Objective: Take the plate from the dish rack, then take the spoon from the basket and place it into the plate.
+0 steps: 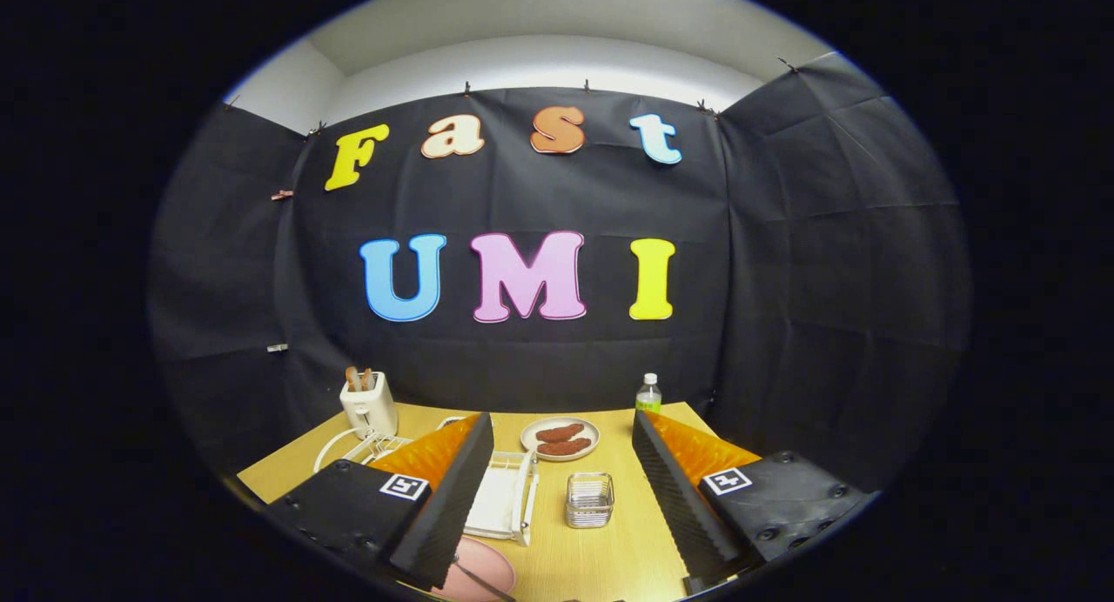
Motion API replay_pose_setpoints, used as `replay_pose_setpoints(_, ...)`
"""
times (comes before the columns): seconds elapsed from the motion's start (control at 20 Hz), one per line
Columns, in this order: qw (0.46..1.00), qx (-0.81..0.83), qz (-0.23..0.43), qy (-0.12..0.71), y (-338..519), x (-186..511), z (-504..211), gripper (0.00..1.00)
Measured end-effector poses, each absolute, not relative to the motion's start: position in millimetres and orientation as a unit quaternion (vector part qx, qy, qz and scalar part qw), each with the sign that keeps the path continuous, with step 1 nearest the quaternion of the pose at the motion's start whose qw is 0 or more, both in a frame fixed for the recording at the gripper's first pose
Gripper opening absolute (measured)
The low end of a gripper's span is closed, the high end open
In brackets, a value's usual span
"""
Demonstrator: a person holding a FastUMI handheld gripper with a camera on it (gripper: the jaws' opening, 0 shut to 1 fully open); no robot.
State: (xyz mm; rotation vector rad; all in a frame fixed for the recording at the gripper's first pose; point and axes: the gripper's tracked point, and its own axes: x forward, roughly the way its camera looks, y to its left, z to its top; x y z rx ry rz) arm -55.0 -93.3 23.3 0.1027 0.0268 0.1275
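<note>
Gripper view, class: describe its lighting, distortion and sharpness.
Gripper view: bright, even light from above, the wooden table well lit; fisheye bending bows the table's edges and booth walls; the open claw frames a sharp wire basket, while the pink plate with a spoon on it sits compressed beside one finger.

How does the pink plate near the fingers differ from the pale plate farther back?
The pink plate lies by the gripper's open fingers, holding what looks like a spoon; the pale plate sits beyond the wire basket, carrying brown food pieces. Both lie flat on the wooden table.
</note>
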Motion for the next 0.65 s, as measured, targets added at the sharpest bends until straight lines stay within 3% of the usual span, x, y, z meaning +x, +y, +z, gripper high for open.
replay_pose_setpoints(0.65, 0.989, 0.047, 0.133, 0.039, -90, -25, 14, 0.98)
